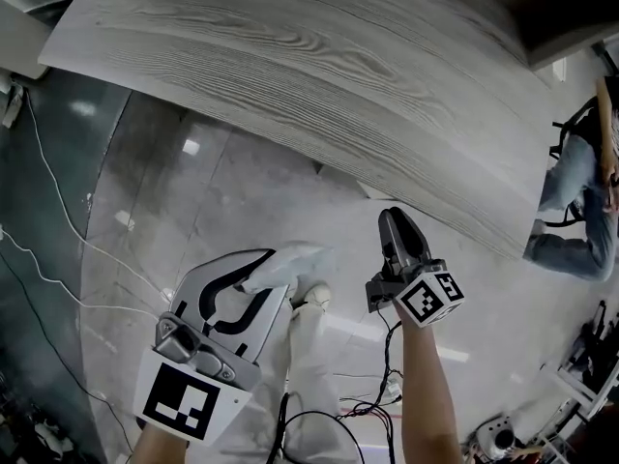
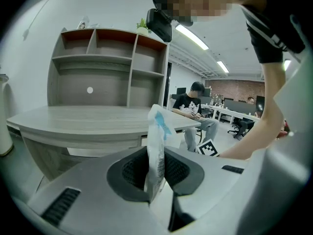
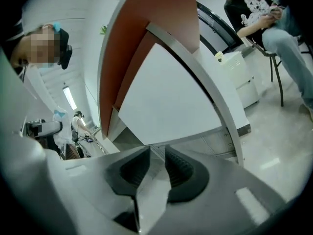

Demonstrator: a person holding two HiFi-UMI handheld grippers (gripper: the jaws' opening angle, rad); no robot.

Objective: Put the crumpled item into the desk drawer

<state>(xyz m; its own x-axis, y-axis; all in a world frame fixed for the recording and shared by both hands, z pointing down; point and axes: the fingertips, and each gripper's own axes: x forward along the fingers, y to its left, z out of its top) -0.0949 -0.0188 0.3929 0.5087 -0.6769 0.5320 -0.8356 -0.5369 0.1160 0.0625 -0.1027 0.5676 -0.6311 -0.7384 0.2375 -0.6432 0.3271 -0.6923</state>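
In the head view my left gripper is at the lower left, shut on a crumpled white packet that sticks out past its tips. The left gripper view shows the packet, white with a blue mark, standing upright and pinched between the dark pads of that gripper. My right gripper points at the near edge of the grey wooden desk. Its jaws stand slightly apart with nothing between them, facing a pale panel under the desk top. No open drawer shows in any view.
A shelf unit stands on the desk. Thin cables run over the shiny floor at the left. A seated person is at the far right, and a white cabinet stands past the desk. A trouser leg lies between the grippers.
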